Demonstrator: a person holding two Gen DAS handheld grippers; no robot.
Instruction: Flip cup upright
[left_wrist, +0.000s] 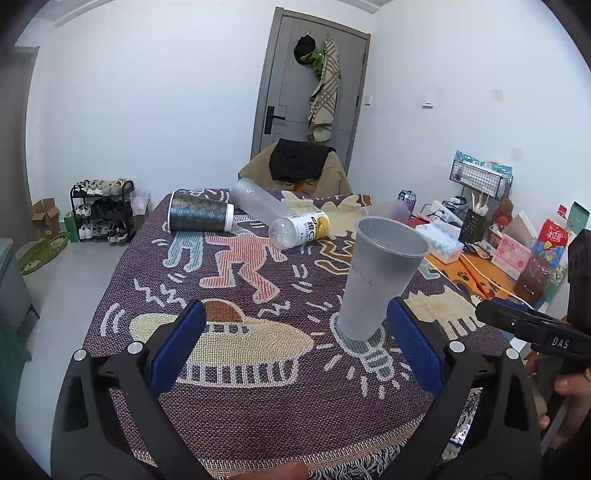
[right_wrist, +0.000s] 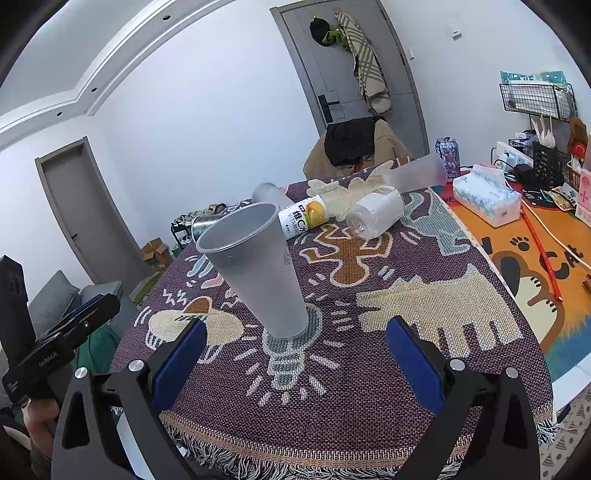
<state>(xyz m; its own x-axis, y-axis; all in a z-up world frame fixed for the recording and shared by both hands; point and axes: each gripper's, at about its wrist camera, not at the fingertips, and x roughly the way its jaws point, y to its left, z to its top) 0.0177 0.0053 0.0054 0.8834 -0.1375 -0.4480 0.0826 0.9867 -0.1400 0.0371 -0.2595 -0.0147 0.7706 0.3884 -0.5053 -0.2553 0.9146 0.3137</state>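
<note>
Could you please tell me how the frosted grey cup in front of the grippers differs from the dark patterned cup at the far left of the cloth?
The frosted grey cup stands upright, mouth up; the dark patterned cup lies on its side. The grey cup is plain translucent plastic; the dark one is opaque, with a woven-looking pattern and white rim. The grey cup sits nearest the grippers, the dark one far back. Both rest on the patterned cloth and are tapered.

White walls, a grey door (left_wrist: 310, 85) hung with clothes, a shoe rack (left_wrist: 103, 210), apparently pale grey floor (left_wrist: 70, 280).
</note>
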